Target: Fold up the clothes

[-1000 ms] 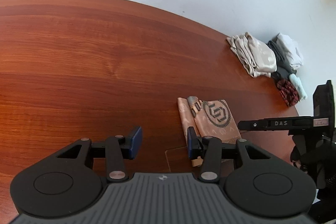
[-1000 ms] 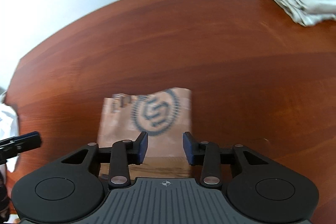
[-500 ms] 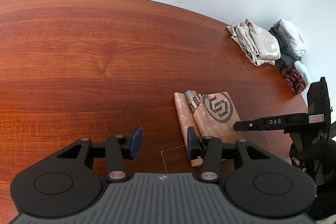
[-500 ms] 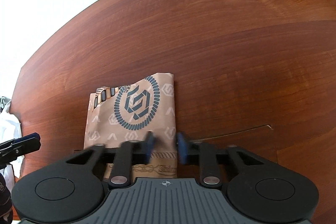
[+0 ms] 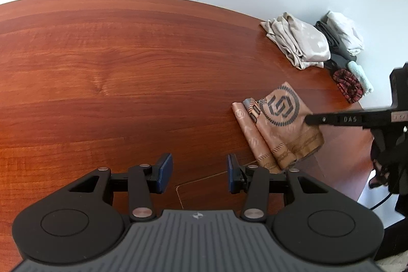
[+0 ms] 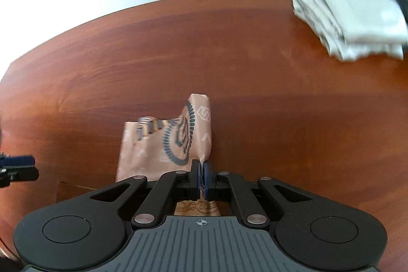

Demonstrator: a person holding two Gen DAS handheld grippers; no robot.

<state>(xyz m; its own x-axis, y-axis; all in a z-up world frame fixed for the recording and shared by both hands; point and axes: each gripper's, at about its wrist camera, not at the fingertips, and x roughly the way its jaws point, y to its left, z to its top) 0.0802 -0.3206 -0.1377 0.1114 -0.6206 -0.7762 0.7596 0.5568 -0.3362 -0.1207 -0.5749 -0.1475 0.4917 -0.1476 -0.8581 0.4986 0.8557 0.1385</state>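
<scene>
A broad reddish-brown wooden table (image 5: 107, 73) fills both views, left mostly bare — presumably as folding space. At its far right edge lies a folded pile of pale beige cloth (image 5: 298, 42), with darker and red-checked garments (image 5: 348, 84) heaped just beyond it. Nearer sits the folded peach-tan printed garment with a dark round emblem (image 6: 165, 142). The right gripper (image 6: 202, 176) is clamped on its right edge, which rises off the wood, likely to carry the piece towards the pile. The left gripper (image 5: 200, 173) hangs beside it, jaws apart and empty — out of the way.
</scene>
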